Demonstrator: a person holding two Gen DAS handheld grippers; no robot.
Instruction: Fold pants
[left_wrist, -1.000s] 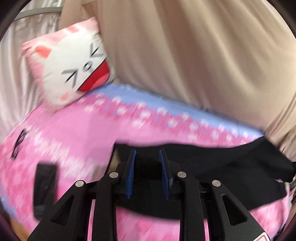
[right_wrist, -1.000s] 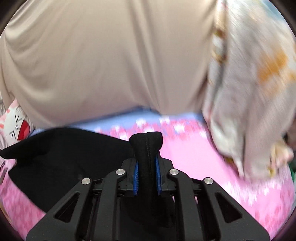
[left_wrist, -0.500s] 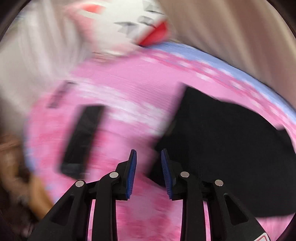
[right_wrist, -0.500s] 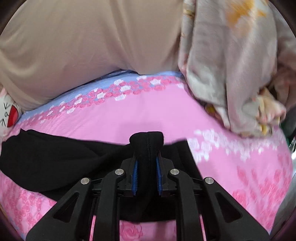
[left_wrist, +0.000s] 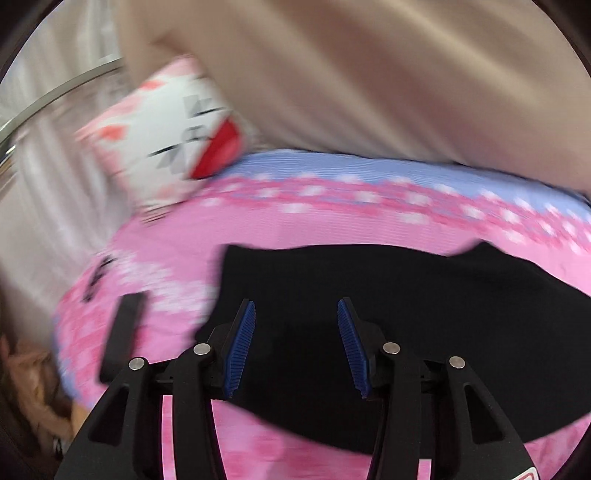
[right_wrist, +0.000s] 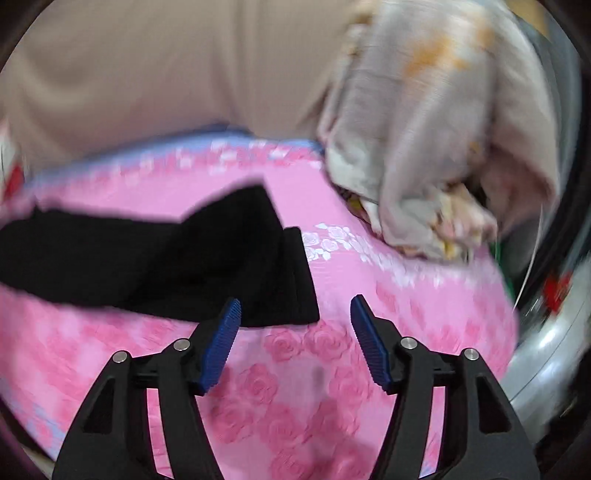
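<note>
The black pants (left_wrist: 406, 314) lie flat on the pink flowered bed cover (left_wrist: 295, 229). In the left wrist view my left gripper (left_wrist: 295, 332) is open and empty, its blue pads just above the pants' near left part. In the right wrist view the pants (right_wrist: 166, 258) lie folded to the left, with their end at the middle. My right gripper (right_wrist: 295, 332) is open and empty, just in front of the pants' right end, over bare cover (right_wrist: 332, 387).
A white and pink cat-face pillow (left_wrist: 173, 133) leans at the bed's far left. A beige curtain (left_wrist: 369, 74) hangs behind the bed. A black flat object (left_wrist: 122, 336) lies near the left edge. A crumpled pale flowered blanket (right_wrist: 424, 129) is heaped at the right.
My right gripper let go of the pants' end, opened and drew back. My left gripper opened wider and swung back over the pants. The pants now lie on the bed.
</note>
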